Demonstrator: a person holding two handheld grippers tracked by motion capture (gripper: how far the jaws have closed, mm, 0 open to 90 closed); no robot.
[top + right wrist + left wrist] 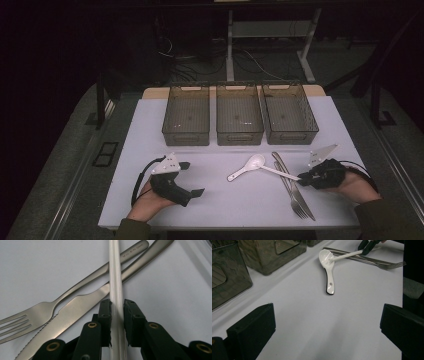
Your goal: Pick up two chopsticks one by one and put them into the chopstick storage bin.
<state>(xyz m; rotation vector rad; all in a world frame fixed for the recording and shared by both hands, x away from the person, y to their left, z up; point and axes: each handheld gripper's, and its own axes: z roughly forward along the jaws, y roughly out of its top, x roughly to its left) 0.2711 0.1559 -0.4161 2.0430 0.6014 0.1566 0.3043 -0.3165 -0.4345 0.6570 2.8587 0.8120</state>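
- Our left gripper (192,178) rests on the white table (225,200) with its jaws spread wide and nothing between them.
- Three smoky, see-through plastic bins (186,131) stand in a row at the far edge. They look rigid and thin-walled.
- The white spoon (247,167) lies mid-table, glossy and ceramic-looking with a deep bowl. We judge it brittle and slick.
- The white stick (116,277) lies right of centre. Its far tip sits in the spoon's bowl and its near end is between our right jaws. It is slim, smooth, stiff and probably light, so it may swivel in the grip. We judge a hold nearer its middle steadier.
- A steel fork (75,293) and a serrated knife (82,302) lie side by side under the stick. Both look hard, flat and heavier.
- Our right gripper (301,177) is clamped on the white stick, a pad on each side.
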